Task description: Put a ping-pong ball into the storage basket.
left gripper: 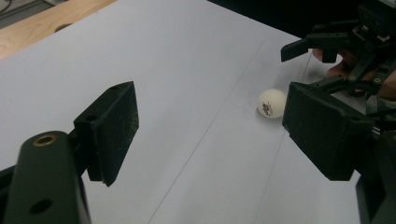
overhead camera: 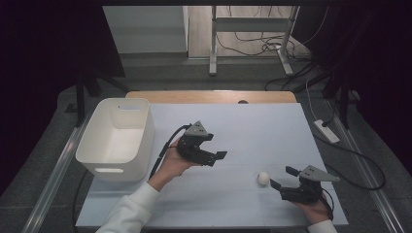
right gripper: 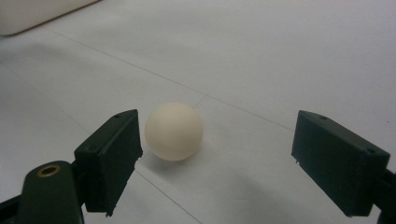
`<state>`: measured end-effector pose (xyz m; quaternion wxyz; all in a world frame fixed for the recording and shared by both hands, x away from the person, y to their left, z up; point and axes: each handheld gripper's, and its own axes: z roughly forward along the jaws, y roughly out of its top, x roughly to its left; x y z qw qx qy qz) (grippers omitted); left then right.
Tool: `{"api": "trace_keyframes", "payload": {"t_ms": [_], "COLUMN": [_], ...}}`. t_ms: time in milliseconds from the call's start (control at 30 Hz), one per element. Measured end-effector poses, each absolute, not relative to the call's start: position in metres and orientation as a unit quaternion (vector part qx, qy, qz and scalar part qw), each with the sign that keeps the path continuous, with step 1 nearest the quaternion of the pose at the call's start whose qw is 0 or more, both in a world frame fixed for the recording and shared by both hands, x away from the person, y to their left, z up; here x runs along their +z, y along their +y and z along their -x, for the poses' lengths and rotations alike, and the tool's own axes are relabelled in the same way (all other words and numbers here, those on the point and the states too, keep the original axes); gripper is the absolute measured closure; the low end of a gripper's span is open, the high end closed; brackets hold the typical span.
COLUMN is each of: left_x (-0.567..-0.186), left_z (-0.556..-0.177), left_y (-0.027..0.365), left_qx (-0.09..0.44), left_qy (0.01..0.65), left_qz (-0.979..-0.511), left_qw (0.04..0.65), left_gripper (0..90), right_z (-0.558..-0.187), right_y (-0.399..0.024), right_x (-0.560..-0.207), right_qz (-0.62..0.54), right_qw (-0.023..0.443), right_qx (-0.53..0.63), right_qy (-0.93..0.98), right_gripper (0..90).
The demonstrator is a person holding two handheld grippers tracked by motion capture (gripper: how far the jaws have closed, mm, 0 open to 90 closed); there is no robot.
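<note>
- White ball (overhead camera: 263, 178) on pale sheet (overhead camera: 252, 131): landmark; step in hand = pre-grasp approach.
- R gripper (overhead camera: 283, 177), nearest: jaws wide, empty; ball just beside one pad (right gripper: 112, 149), untouched. Next: centre ball, close.
- L gripper (overhead camera: 216, 145), beyond ball: jaws part-open, empty.
- Bin (overhead camera: 116, 138), farthest from ball: likely drop-off.

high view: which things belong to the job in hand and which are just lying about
In the job:
- small white plastic ball
- right gripper, open beside the ball
- left gripper, open

Lying about:
- white plastic bin
- wooden tabletop edge
- floor cables
</note>
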<state>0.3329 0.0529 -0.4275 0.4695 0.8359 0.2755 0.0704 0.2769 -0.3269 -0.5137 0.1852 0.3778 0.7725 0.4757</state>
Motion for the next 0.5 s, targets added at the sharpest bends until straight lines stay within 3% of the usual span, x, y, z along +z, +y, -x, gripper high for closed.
{"api": "trace_keyframes", "payload": {"t_ms": [500], "left_x": [-0.436], "left_z": [-0.332], "left_y": [0.041], "left_qx": [0.058], "left_qy": [0.269], "left_qz": [-0.841], "left_qw": [0.466], "left_gripper": [19.2], "right_z": [-0.277], "right_y": [-0.327], "right_x": [-0.513], "right_qz": [-0.378], "right_qw": [0.184], "right_qx": [0.476], "right_qy": [0.772], "right_gripper": [16.0]}}
